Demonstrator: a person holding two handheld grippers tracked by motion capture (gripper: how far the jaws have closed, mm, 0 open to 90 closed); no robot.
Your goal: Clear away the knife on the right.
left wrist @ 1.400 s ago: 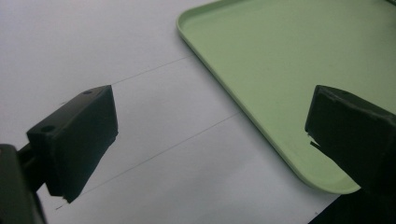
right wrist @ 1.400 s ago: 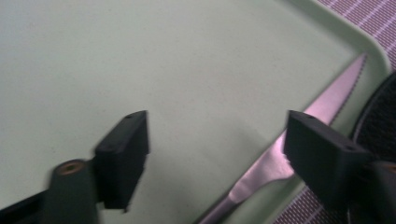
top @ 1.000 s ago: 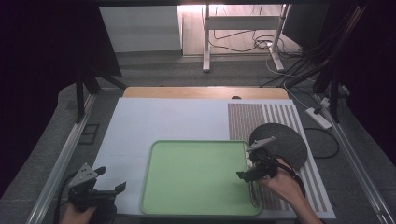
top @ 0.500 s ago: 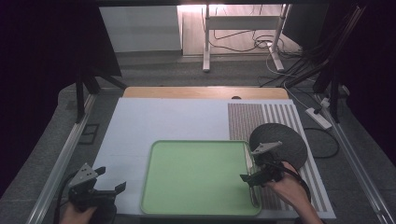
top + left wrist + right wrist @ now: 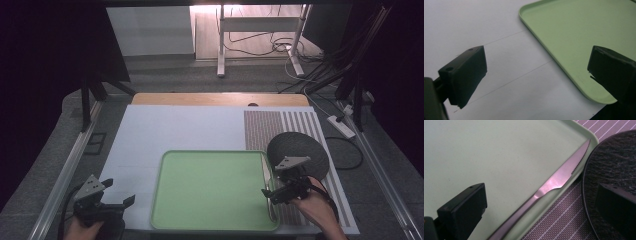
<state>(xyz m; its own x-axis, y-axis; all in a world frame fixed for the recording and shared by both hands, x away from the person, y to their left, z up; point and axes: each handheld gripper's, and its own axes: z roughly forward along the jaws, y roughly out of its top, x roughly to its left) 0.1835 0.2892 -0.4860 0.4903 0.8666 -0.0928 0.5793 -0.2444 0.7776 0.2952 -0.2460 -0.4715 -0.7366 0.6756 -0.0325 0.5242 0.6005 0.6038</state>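
A light green tray [image 5: 200, 200] lies on the white mat at the near middle of the table. A steel knife [image 5: 267, 172] with a serrated blade [image 5: 564, 176] rests along the tray's right rim, tip pointing away from me. My right gripper [image 5: 274, 189] hovers over that rim beside the knife; its jaws have just been opening and stand wide, with the knife [image 5: 541, 192] lying between them untouched. My left gripper [image 5: 118, 193] is open at the near left; its jaws [image 5: 539, 67] hang over the white mat and the tray's near left corner [image 5: 599, 97] with nothing between them.
A dark round plate [image 5: 299, 150] lies on a striped placemat [image 5: 272, 125] just right of the tray, and its edge [image 5: 614, 155] is close to my right gripper. The white mat [image 5: 170, 130] stretches left and behind the tray. Metal rails run along both table sides.
The right gripper has drawn slightly back toward the near right, and its jaws have spread wider. The knife stays on the tray's rim. The left gripper has not moved.
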